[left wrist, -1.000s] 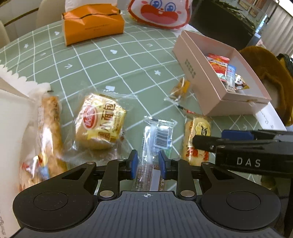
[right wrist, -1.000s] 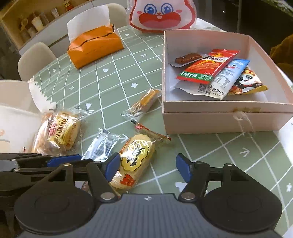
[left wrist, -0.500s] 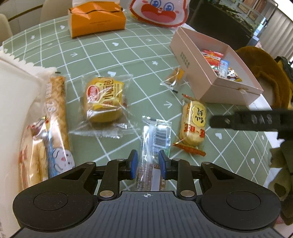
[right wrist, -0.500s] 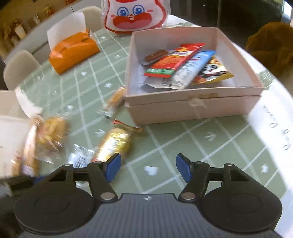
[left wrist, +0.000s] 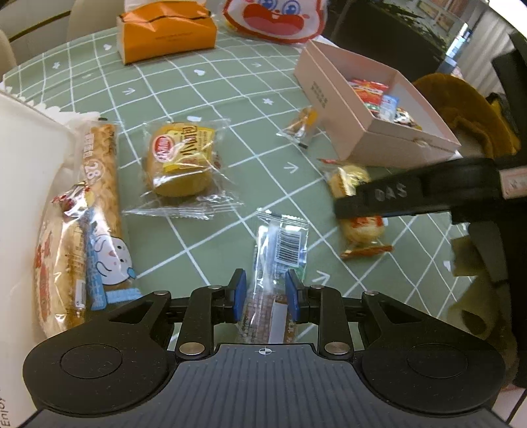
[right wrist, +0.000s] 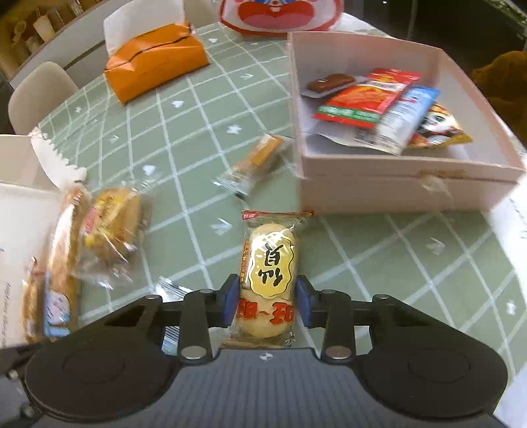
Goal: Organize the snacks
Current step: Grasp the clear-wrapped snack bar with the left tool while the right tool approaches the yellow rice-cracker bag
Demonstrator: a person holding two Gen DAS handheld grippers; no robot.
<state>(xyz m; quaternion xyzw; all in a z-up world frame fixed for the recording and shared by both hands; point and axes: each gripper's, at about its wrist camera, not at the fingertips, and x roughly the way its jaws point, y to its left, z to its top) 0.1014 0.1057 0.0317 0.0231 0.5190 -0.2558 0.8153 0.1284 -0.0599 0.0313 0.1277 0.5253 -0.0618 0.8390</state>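
My left gripper (left wrist: 265, 296) is shut on a clear-wrapped snack bar (left wrist: 280, 243) with a barcode, low over the green checked tablecloth (left wrist: 204, 85). My right gripper (right wrist: 266, 299) has a yellow rice cracker packet (right wrist: 268, 263) between its blue pads (right wrist: 229, 303). Its jaws are closing and the pads press both sides of the packet. In the left wrist view the right gripper's black finger crosses that rice cracker packet (left wrist: 362, 230). The open pink box (right wrist: 411, 184) stands just beyond, with several snack packets (right wrist: 372, 98) inside.
A small orange candy (right wrist: 257, 161) lies by the box's left wall. A yellow bun packet (left wrist: 181, 158) and long biscuit packets (left wrist: 102, 184) lie left, against a white box (left wrist: 23, 197). An orange tissue box (left wrist: 164, 29) and cartoon bag (left wrist: 273, 16) stand at the back.
The right gripper swung away over the table, then came back over the rice cracker packet and closed from wide open onto it. The left gripper stayed shut on the bar, drifting slightly.
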